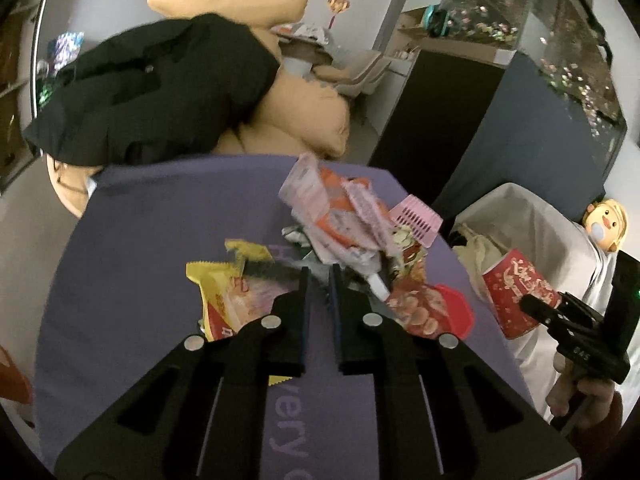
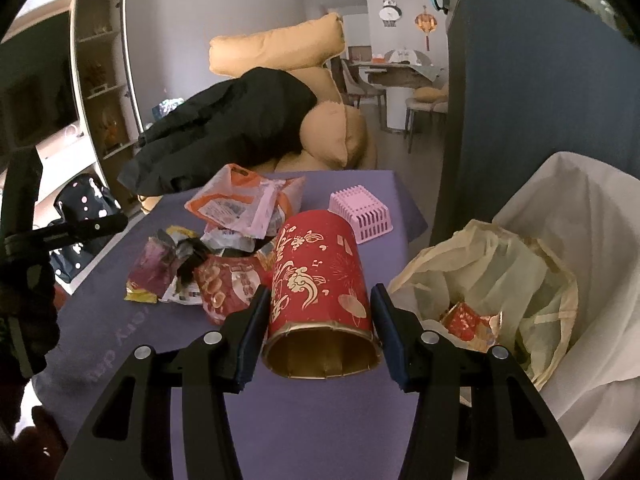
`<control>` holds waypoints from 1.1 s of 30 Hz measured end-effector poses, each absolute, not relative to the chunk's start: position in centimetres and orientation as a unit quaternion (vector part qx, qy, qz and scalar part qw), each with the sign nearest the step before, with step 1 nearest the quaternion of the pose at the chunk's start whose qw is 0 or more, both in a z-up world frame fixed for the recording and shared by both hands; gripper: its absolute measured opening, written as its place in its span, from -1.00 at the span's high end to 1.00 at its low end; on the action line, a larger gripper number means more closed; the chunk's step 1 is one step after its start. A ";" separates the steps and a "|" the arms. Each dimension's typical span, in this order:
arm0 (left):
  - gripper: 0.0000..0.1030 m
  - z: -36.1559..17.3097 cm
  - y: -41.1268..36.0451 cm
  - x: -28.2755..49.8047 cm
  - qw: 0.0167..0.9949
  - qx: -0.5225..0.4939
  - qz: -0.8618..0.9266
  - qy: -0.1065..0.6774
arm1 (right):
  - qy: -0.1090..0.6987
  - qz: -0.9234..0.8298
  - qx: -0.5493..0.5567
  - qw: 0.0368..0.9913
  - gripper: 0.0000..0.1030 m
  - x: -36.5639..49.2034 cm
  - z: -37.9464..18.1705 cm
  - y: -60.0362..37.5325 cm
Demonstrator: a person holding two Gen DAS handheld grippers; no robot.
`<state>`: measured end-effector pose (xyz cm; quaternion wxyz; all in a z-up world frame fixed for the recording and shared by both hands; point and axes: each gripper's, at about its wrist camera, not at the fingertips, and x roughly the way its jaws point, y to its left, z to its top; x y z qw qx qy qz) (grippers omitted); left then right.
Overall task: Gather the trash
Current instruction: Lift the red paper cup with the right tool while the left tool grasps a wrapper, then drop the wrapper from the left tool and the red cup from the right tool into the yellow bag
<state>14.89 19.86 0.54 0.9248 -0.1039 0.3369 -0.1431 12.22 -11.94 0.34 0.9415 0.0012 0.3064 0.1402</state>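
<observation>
Our right gripper (image 2: 318, 332) clamps the red paper cup (image 2: 320, 280) on its side, gold mouth toward us, above the purple table's (image 2: 320, 420) right edge, beside the lined trash bin (image 2: 580, 240). Our left gripper (image 1: 318, 276) has its fingers nearly closed, gripping nothing we can tell, by the wrapper pile (image 1: 340, 216) mid-table.

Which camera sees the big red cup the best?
The right wrist view: the red cup fills the middle, held between the right gripper fingers, its gold inside showing. The left wrist view shows it small at the right edge, over the white bin bag.
</observation>
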 end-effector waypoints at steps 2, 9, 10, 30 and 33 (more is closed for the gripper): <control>0.83 0.9 19.9 14.7 0.927 -0.105 -0.140 0.332 | 0.301 0.141 0.003 0.943 0.06 12.0 0.6 -12.1; 0.23 -1.0 21.7 14.9 0.924 -0.125 -0.100 0.348 | 0.300 0.142 0.006 0.943 0.05 11.5 0.6 -12.9; 0.21 -1.6 22.0 15.0 0.923 -0.121 -0.091 0.355 | 0.302 0.141 0.009 0.943 0.05 11.5 0.4 -13.0; 0.63 -5.8 20.1 17.4 0.898 -0.130 -0.096 0.409 | 0.322 0.154 0.002 0.934 0.05 11.7 -1.1 -11.6; 0.76 -4.2 20.0 16.5 0.911 -0.111 -0.096 0.386 | 0.314 0.152 0.003 0.937 0.05 11.5 -0.5 -12.0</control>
